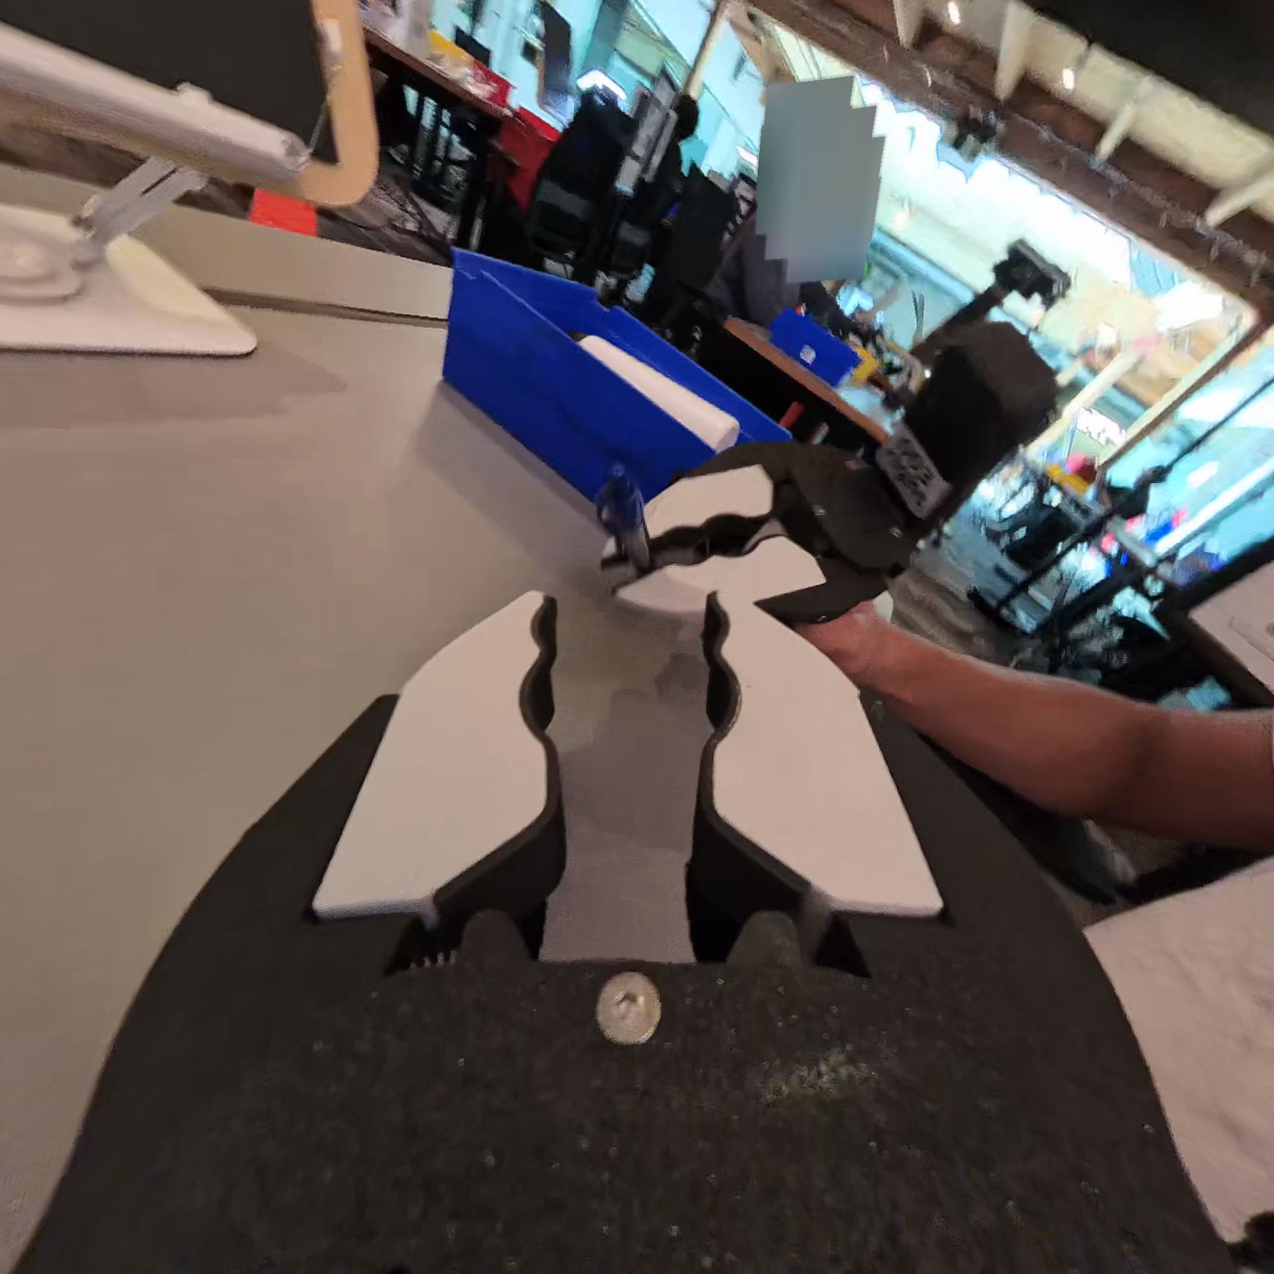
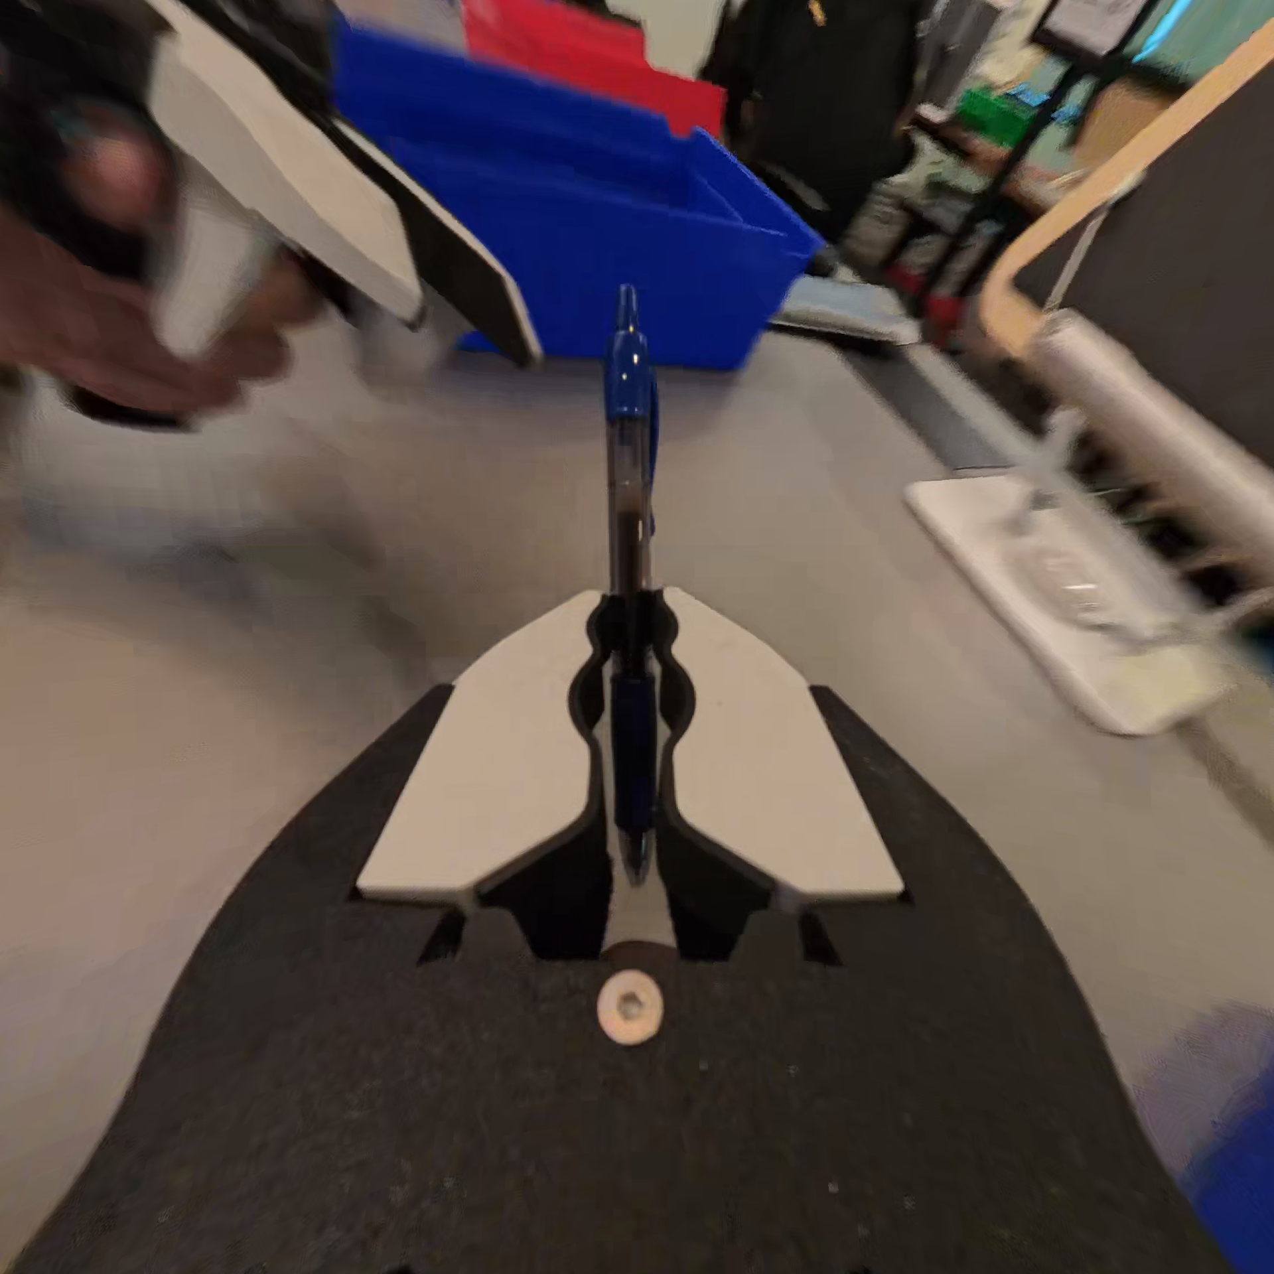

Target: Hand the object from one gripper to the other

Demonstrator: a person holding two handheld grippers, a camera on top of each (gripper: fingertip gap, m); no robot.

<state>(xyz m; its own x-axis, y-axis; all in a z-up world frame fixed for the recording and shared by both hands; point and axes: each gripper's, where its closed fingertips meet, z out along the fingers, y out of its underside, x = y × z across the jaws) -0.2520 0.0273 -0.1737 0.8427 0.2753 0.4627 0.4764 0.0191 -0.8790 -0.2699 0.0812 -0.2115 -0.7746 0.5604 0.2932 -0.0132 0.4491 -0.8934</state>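
Note:
A blue pen [image 2: 627,427] with a clear barrel is clamped between the fingers of my right gripper [image 2: 634,596], its capped end pointing forward over the grey table [image 2: 207,689]. In the left wrist view the right gripper [image 1: 624,558] holds the pen [image 1: 620,507] just ahead of my left gripper [image 1: 629,610]. The left gripper is open and empty, its jaws apart, with the pen a short way beyond its tips. In the right wrist view the left gripper [image 2: 469,331] comes in blurred from the upper left, near the pen's far end without touching it.
A blue bin [image 1: 551,386] holding a white block [image 1: 662,393] stands on the table just behind both grippers; it also shows in the right wrist view [image 2: 586,207] with a red bin [image 2: 586,55] behind. A white monitor stand [image 1: 124,303] sits at one side. A person's forearm [image 1: 1034,744] holds the right gripper.

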